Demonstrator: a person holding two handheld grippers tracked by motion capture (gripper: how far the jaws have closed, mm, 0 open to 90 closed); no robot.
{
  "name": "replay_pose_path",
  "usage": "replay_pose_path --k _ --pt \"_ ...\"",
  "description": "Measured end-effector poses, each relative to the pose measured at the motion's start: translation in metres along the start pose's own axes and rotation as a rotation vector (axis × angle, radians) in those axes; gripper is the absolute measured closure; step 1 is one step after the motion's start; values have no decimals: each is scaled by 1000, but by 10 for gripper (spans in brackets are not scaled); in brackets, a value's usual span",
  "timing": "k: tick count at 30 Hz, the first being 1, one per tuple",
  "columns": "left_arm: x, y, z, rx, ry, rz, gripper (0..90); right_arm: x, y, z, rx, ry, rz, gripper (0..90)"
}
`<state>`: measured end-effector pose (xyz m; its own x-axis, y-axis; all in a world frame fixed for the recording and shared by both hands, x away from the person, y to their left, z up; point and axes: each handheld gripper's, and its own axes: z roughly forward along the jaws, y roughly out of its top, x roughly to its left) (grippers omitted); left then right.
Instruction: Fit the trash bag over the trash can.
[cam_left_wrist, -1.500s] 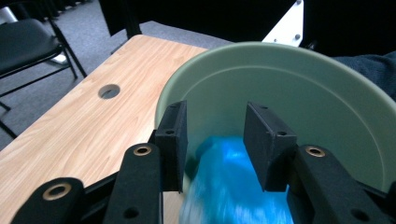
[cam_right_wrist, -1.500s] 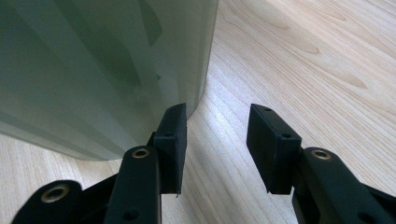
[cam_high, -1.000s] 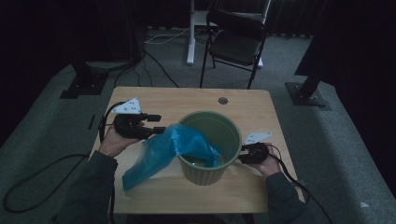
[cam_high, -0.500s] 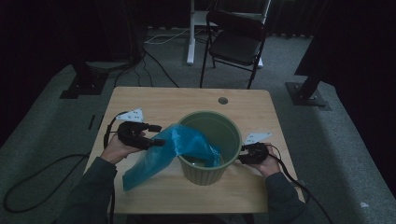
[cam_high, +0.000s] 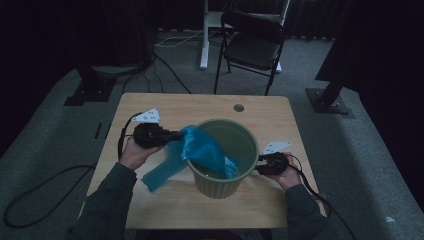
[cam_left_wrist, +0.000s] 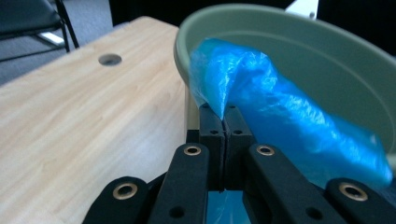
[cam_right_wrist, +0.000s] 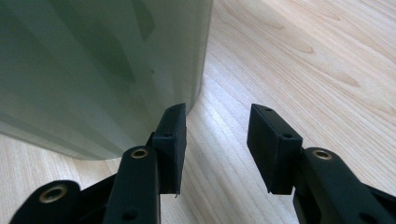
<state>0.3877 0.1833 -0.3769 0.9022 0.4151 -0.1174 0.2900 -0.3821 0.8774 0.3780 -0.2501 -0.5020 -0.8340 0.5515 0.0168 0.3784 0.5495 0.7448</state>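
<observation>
A green plastic bin (cam_high: 220, 187) stands on the wooden table (cam_high: 200, 105), a little toward the person's edge. A blue plastic bag (cam_high: 205, 150) drapes over its left rim and trails down onto the table. My left gripper (cam_high: 176, 135) is at that rim. Its jaws have just closed, and in the left gripper view the left gripper (cam_left_wrist: 225, 112) pinches a fold of the bag (cam_left_wrist: 261, 102) in front of the bin's rim (cam_left_wrist: 299, 28). My right gripper (cam_high: 260, 167) rests on the table at the bin's right side. There the right gripper (cam_right_wrist: 217, 121) stands open, one pad close to the bin wall (cam_right_wrist: 93, 70).
A round cable hole (cam_high: 238, 107) sits in the table's far edge. A black folding chair (cam_high: 255, 45) and a white post stand beyond the table. Cables run over the grey carpet at the left, and dark stand bases flank the table.
My left gripper has moved right toward the bin's rim and shut on the bag's edge. The right gripper has stayed put.
</observation>
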Motion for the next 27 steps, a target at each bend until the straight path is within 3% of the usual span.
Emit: replay_pose_path --k 7,15,20,27 --pt "-4 15 -1 -25 -5 23 885 -6 2 -15 -24 -44 27 584" --pt "-7 30 5 2 15 40 877 -12 19 -67 -145 -125 88 636" --pt "-7 37 10 -1 19 42 869 -4 33 -93 -215 -141 79 630" --pt "-8 41 14 -2 22 47 865 14 58 -105 -234 -133 36 616"
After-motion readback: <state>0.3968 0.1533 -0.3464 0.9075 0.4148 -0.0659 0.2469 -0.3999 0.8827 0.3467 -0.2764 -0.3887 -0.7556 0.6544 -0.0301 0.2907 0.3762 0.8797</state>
